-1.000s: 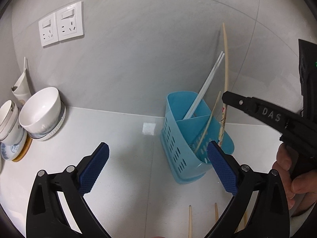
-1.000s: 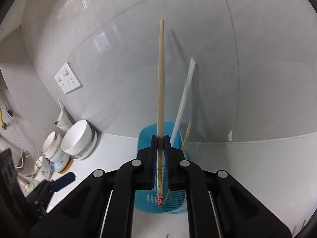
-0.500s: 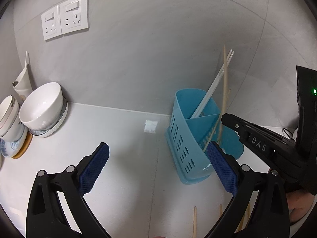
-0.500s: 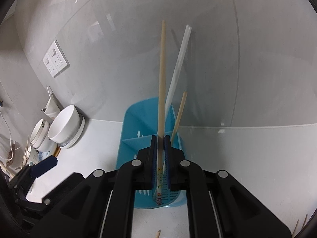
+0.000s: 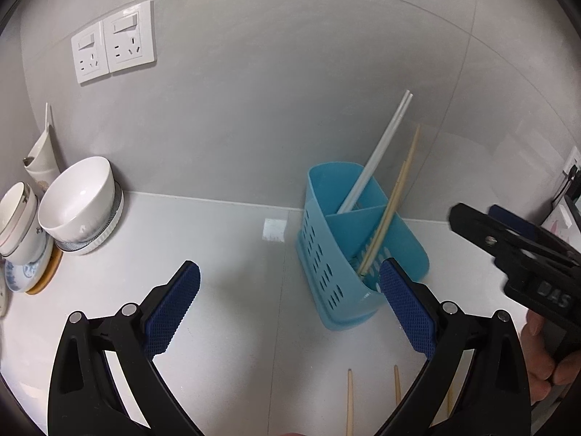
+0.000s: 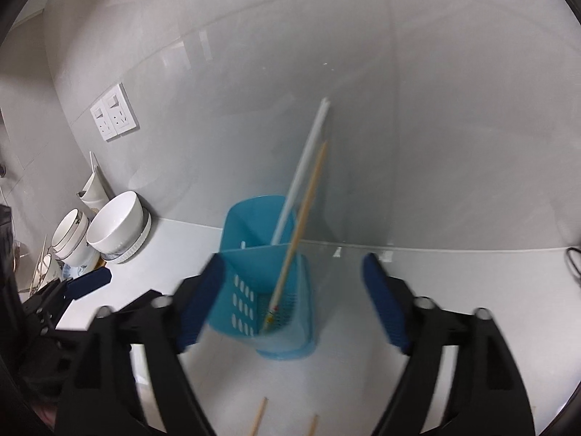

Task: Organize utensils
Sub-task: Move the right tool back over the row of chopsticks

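A blue slotted utensil holder (image 5: 326,272) (image 6: 250,305) stands on the white counter by the grey wall. Two white chopsticks (image 5: 377,156) (image 6: 303,167) lean in its back compartment. Wooden chopsticks (image 5: 394,200) (image 6: 303,218) lean in its front one. My right gripper (image 6: 294,265) is opening wide just in front of the holder, and its pads touch nothing. In the left wrist view the right gripper (image 5: 508,239) sits to the right of the holder. My left gripper (image 5: 288,272) hangs open and empty before the holder. Two loose wooden chopsticks (image 5: 349,399) (image 6: 258,414) lie on the counter nearer to me.
White bowls (image 5: 80,200) (image 6: 116,221) and cups (image 5: 18,218) are stacked at the left by the wall. A double wall socket (image 5: 112,43) is above them. A hand (image 5: 544,363) holds the right gripper at the right edge.
The right gripper lowered the wooden chopstick into the holder, let go of it and opened wide while drawing back. The left gripper has barely moved.
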